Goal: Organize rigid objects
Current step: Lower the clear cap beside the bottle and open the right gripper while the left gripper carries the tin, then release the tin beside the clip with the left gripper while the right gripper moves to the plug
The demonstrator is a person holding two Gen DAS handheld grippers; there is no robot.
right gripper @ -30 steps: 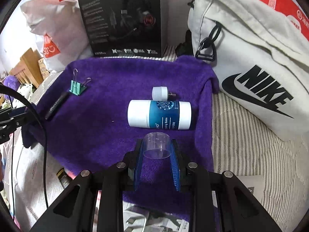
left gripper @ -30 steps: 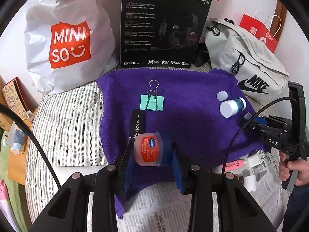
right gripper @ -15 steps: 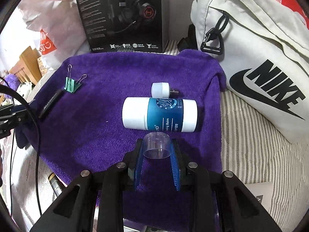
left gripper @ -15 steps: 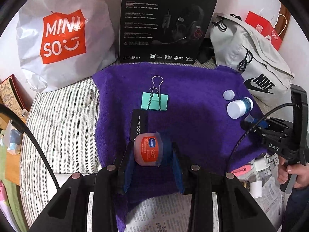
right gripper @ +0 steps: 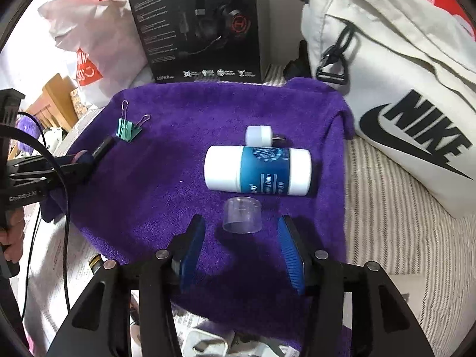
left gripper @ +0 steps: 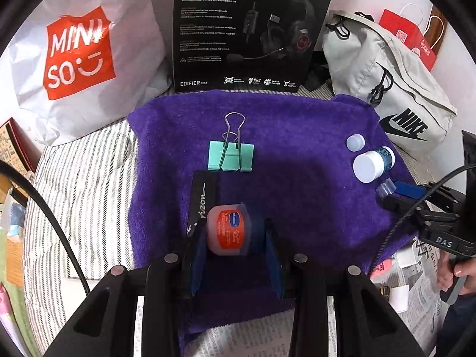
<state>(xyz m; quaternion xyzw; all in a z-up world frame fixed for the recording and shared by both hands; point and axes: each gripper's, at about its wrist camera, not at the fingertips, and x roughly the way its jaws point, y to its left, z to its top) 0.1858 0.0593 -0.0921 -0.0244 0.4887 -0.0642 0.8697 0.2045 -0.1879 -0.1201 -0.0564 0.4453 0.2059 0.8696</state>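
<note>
The clear plastic cap (right gripper: pixel 242 215) sits on the purple towel (right gripper: pixel 166 184) between the right gripper's (right gripper: pixel 241 248) 2 blue pads, touching neither; those jaws are opening; just beyond the cap lies the white-and-blue balm tube (right gripper: pixel 258 170) on its side, with a small white USB plug (right gripper: pixel 258 135) beside it; the left gripper (left gripper: pixel 229 253) is clamped on a small red-labelled jar (left gripper: pixel 227 229) above the towel's near edge; a black case (left gripper: pixel 202 199) and a green binder clip (left gripper: pixel 231 156) lie ahead; a black headset box (left gripper: pixel 247 29) stands behind.
</note>
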